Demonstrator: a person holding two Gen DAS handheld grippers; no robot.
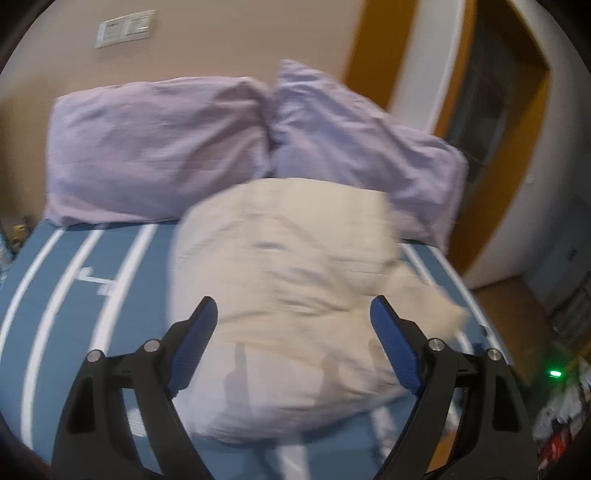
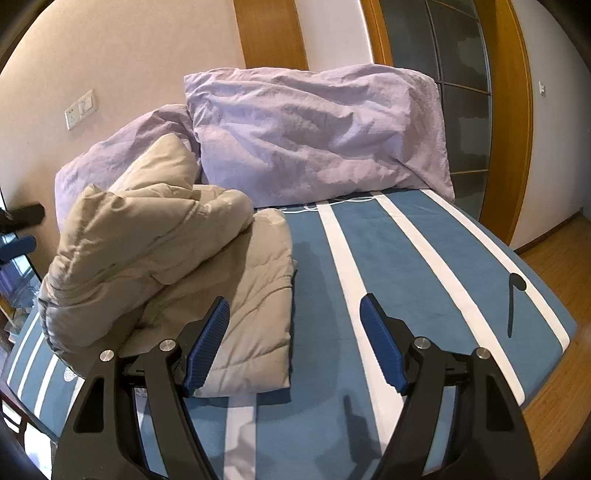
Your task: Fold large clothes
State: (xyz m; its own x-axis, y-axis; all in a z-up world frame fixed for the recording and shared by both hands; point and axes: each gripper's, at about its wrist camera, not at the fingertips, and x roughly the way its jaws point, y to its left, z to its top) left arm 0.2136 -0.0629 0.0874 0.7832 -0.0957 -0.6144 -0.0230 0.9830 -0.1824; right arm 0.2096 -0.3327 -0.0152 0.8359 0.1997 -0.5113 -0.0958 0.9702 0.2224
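left gripper [image 1: 293,310]: jaws wide, nothing clamped; blue pads clear of the fabric, which lies past and between the tips
right gripper [image 2: 294,310]: jaws wide, empty; bare bedcover between the pads
jacket [image 2: 166,266]: beige puffy coat, folded into a bulky bundle on the bed; top layer humped and slumping over the flatter lower layer; sits ahead and left of the right fingers, lower edge just beside the left pad; in left wrist view it fills the space ahead of the tips, blurred
bed [image 2: 424,266]: blue cover, white stripes, runs forward under both grippers
pillows [image 2: 317,136]: two lilac ones, beyond the jacket at the wall end, well past the fingertips
wall switch [image 1: 125,27]: far above the pillows
door frame [image 2: 513,110]: wood, right of the fingers, far
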